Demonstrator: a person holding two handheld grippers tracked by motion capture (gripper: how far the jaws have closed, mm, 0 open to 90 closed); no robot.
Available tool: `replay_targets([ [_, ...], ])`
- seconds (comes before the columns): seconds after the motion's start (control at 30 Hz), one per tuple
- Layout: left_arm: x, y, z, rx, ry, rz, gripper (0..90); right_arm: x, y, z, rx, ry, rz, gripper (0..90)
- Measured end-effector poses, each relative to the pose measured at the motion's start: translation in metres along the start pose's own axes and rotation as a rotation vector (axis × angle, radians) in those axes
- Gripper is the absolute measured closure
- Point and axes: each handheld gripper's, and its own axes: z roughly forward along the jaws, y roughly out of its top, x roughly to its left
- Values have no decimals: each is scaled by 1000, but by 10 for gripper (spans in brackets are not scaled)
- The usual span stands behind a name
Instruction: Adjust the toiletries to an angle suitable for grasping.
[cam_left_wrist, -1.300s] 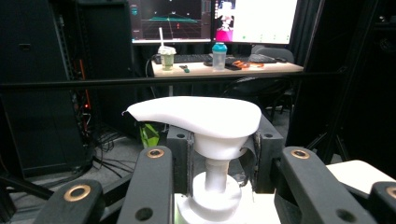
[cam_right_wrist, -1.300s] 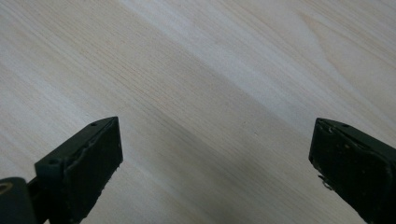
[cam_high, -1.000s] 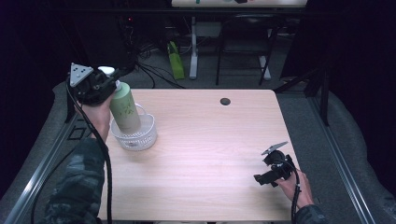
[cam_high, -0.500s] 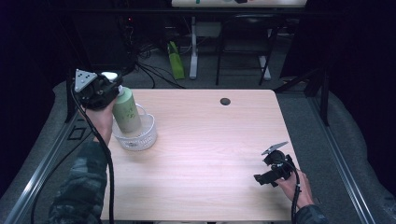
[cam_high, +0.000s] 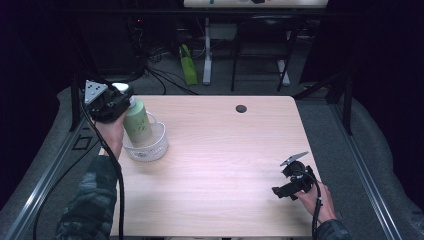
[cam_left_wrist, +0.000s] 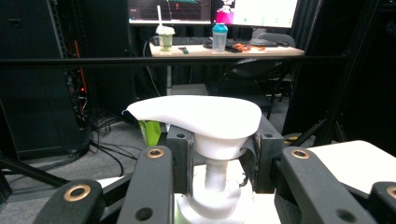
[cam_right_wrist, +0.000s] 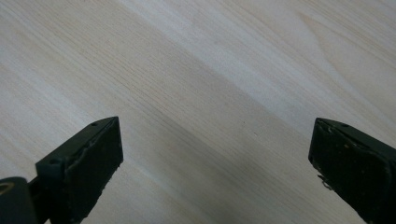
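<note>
Pale wood-grain table (cam_high: 215, 165), with a small dark round spot (cam_high: 241, 108) near its far edge. At the table's left side, a clear ribbed bowl (cam_high: 150, 147). Pale green pump bottle (cam_high: 137, 122), tilted, lower end inside the bowl, white pump head (cam_left_wrist: 198, 116) up and to the left. Left gripper (cam_high: 117, 102) closed on the bottle's white neck just under the pump head, black jaws pressed against either side of it; left hand (cam_high: 111, 135) reaching in from below, camouflage sleeve (cam_high: 87, 205) trailing toward the near edge. Right gripper (cam_high: 286, 190) low over the table's near right corner, well apart from the bowl, held in the right hand (cam_high: 312, 200); jaws spread wide, holding nothing, bare wood between them.
</note>
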Motion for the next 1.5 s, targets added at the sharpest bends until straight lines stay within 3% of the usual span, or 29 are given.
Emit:
replay_targets([
  [0.73, 2, -19, 6, 34, -8, -10, 671, 0, 0, 0, 1, -3, -12, 27],
  [1.23, 0, -26, 10, 5, -5, 0, 671, 0, 0, -1, -4, 2, -11, 28],
  [1.5, 1, -34, 12, 16, 6, 2, 671, 0, 0, -1, -4, 7, -6, 28],
])
